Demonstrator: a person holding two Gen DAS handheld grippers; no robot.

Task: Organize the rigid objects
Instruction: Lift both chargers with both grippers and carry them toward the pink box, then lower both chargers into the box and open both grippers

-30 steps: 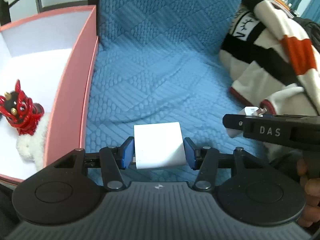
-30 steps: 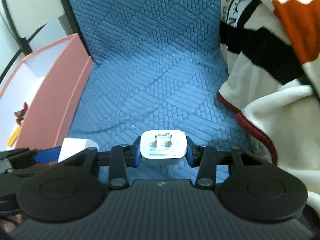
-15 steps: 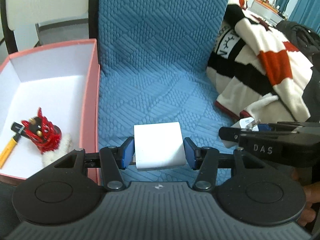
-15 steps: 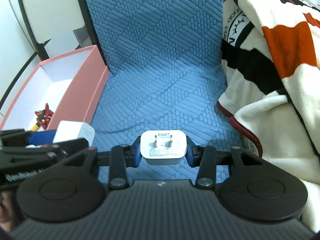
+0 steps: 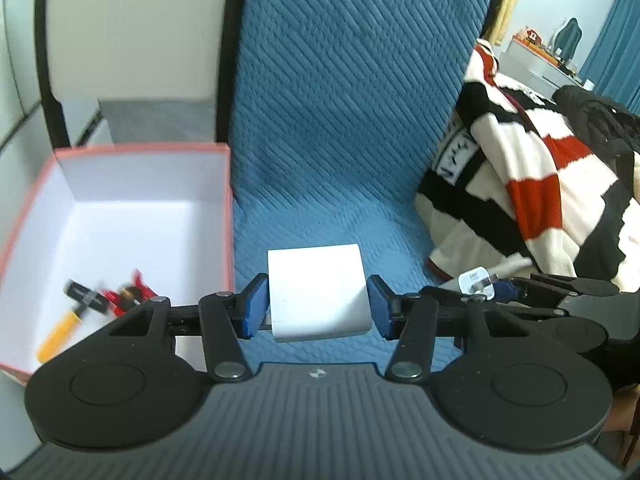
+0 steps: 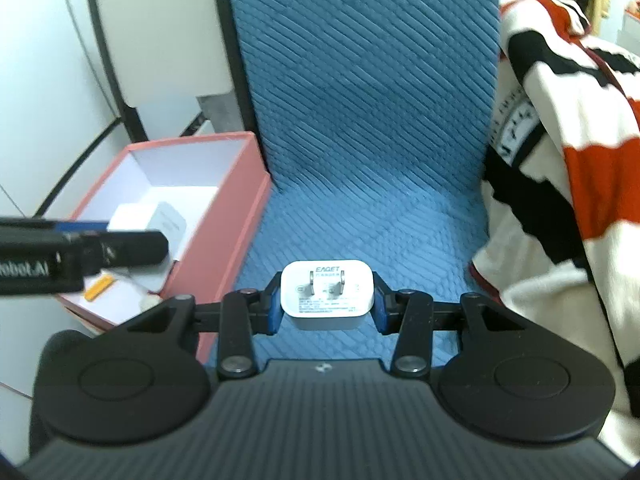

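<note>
Left tongs (image 5: 316, 306) are clenched on a white block (image 5: 318, 292), smooth w/ rounded edges, held in the air just right of the pink box (image 5: 228, 216), I think ready for dropping inside. Right tongs (image 6: 327, 298) are grasping a white charger (image 6: 327, 294), glossy hard plastic, two metal prongs facing far, above the blue quilted cover (image 6: 360, 140). Box is cardboard, white inside, w/ small toys. Striped fleece blanket (image 6: 560, 160) lies at right.
</note>
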